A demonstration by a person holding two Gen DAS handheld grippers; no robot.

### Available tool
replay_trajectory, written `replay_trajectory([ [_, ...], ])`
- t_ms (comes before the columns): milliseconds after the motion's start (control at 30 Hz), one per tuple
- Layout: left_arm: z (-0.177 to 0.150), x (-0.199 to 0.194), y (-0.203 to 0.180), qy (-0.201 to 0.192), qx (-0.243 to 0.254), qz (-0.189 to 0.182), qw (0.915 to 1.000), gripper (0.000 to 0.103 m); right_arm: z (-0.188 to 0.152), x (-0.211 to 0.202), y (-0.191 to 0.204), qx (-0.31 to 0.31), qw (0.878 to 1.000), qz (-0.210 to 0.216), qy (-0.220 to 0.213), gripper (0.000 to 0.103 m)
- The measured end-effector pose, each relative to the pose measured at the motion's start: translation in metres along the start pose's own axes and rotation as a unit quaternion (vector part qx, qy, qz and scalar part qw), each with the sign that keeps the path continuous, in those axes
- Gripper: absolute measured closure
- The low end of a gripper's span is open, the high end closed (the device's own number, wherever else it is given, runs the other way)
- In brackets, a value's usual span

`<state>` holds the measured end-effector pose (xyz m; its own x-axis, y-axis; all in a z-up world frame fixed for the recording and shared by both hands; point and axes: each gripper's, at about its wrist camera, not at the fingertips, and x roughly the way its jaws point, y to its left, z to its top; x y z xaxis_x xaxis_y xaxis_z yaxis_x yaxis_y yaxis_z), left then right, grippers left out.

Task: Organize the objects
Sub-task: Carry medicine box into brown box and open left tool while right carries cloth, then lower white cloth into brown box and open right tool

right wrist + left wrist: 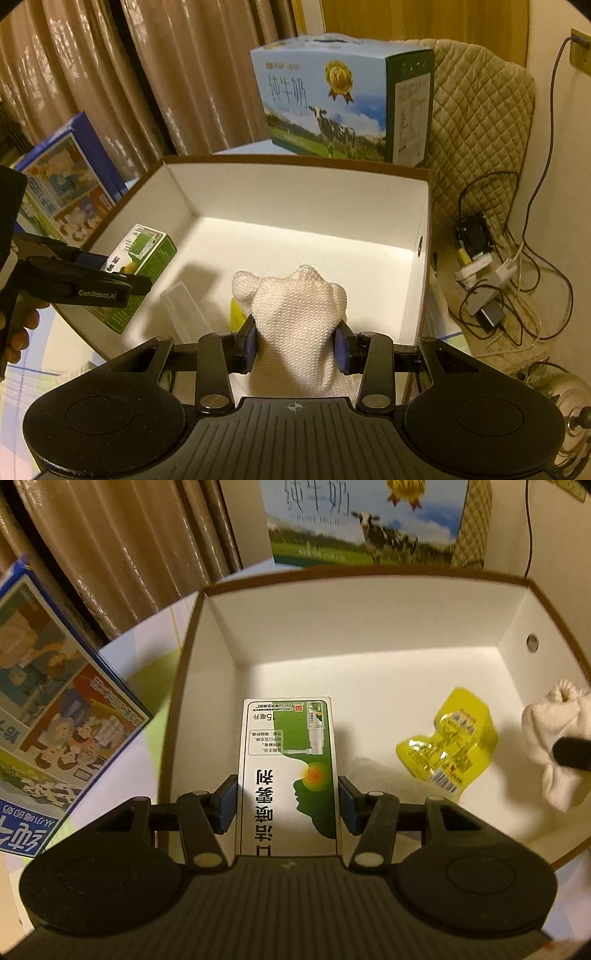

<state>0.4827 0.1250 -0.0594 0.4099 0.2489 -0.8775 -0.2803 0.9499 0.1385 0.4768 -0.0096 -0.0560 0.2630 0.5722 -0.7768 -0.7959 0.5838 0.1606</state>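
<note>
Both grippers are lowering items into the white box (pixel 295 206): left fingers (pixel 226 805) clamping a carton (pixel 290 775), right fingers (pixel 248 341) pinching a cloth (pixel 299 325); releasing comes next.

light: warm, dim | box floor (pixel 369 686) glares | edges: fisheye-bent, vignetted | far: soft

Knitted white cloth (pixel 299 325), glossy yellow foil packet (pixel 448 744), matt cardboard box (pixel 354 627).
</note>
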Motion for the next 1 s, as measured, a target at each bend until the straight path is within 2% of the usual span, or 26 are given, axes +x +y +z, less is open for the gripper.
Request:
replay_trajectory([
  [367,-0.007,0.021,-0.007,0.032,0.025,-0.002,0.9992,0.052,0.002,0.01,0.001,-0.021,0.999,-0.01,0.03,0.066],
  [567,-0.005,0.013,-0.005,0.022,0.029,-0.016,0.9992,0.043,0.007,0.015,0.003,-0.044,0.997,-0.009,0.055,0.066],
  [667,-0.004,0.007,-0.005,0.013,0.031,-0.017,0.9993,0.035,0.01,0.017,0.002,-0.053,0.996,-0.005,0.067,0.065],
  [800,-0.005,0.001,-0.002,0.005,0.028,-0.02,0.9994,0.033,0.013,0.024,0.002,-0.057,0.995,-0.008,0.086,0.065],
  [1000,-0.008,-0.011,0.005,-0.006,0.022,-0.027,0.9994,0.025,0.014,0.022,0.0,-0.051,0.996,0.004,0.074,0.05],
])
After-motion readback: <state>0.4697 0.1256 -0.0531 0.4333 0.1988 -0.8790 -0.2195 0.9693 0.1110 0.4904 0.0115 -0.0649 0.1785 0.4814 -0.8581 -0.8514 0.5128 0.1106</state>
